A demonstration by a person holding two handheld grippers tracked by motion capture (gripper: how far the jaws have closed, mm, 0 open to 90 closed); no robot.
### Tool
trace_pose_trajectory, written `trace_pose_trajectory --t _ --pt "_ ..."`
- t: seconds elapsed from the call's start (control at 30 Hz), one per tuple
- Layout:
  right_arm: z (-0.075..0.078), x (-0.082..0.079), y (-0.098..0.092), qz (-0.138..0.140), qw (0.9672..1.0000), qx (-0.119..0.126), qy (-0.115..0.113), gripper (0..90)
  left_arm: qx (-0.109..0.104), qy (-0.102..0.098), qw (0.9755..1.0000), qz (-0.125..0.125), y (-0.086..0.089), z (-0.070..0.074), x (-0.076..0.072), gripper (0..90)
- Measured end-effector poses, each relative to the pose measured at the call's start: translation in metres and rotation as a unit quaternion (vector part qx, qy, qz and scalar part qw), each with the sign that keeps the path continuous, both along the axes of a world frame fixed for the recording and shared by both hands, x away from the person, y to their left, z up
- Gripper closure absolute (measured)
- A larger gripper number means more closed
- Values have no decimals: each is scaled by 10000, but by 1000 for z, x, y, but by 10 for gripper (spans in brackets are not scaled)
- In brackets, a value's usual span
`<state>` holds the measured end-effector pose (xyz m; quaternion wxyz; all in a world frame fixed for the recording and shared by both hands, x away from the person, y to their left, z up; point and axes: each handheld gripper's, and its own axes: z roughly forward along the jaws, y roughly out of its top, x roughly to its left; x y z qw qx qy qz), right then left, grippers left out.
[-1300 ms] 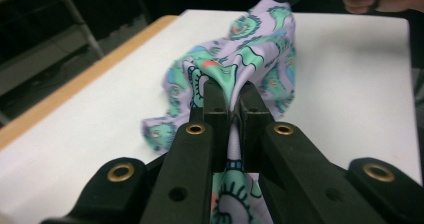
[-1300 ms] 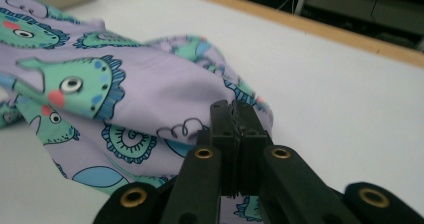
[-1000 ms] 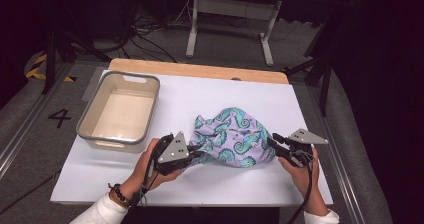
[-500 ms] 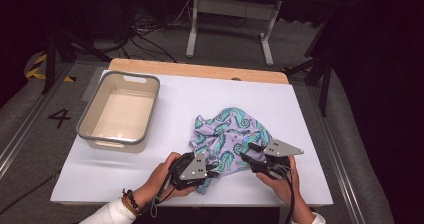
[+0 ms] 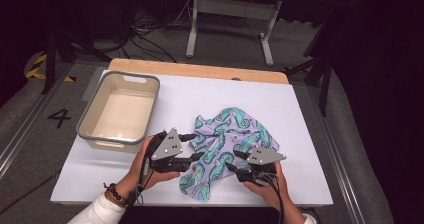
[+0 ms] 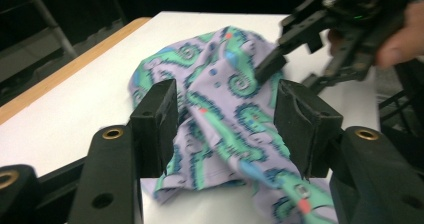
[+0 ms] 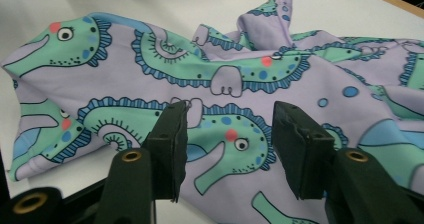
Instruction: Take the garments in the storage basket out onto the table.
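Cloth (image 5: pixel 227 144) with a seahorse print, lilac with green and blue figures, lies crumpled on the white table (image 5: pixel 300 109), in the near half and closer to the right edge than to the left. One narrow flap reaches toward the near edge, between the two hands.

Left gripper (image 5: pixel 192 146): held in the person's left hand at the cloth's left border, jaws pointing toward the right edge. The jaws have just been opening. In the left gripper view (image 6: pixel 227 129) they stand partly spread, with a raised fold of cloth lying between them; the pads do not press on it, and a gap shows on both sides of the fold.

Right gripper (image 5: pixel 234 161): held in the person's right hand near the near edge, at the cloth's near right border, jaws pointing left toward the other gripper. The jaws have just been opening. In the right gripper view (image 7: pixel 227 134) they stand partly spread just above a flat stretch of printed cloth; whether the tips touch the fabric cannot be told. No fold is pinched between them.

Bin (image 5: pixel 90 129): a grey-rimmed, pale rectangular tub stands at the left side of the table, near the left edge, apart from the cloth.

Wooden strip (image 5: pixel 200 70): runs along the far edge of the table.
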<state>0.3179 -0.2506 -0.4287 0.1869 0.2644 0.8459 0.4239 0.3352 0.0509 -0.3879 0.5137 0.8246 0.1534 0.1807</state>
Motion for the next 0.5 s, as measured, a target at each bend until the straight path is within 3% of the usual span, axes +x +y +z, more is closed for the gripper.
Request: trace_pose_trajectory --t 0.13,0.2,0.27,0.5 --pt "-3 -2 11 189 9998 -46 53 451 265 115 9994 212 -6 -13 15 409" --pt "-7 -2 18 334 9992 -82 186 418 394 193 9986 292 -13 -21 25 396" --pt "-12 -2 26 414 9985 -269 228 399 432 305 9979 376 -18 -27 33 376" --pt "-27 3 29 466 9959 -521 571 442 782 732 9924 607 -33 -52 61 338"
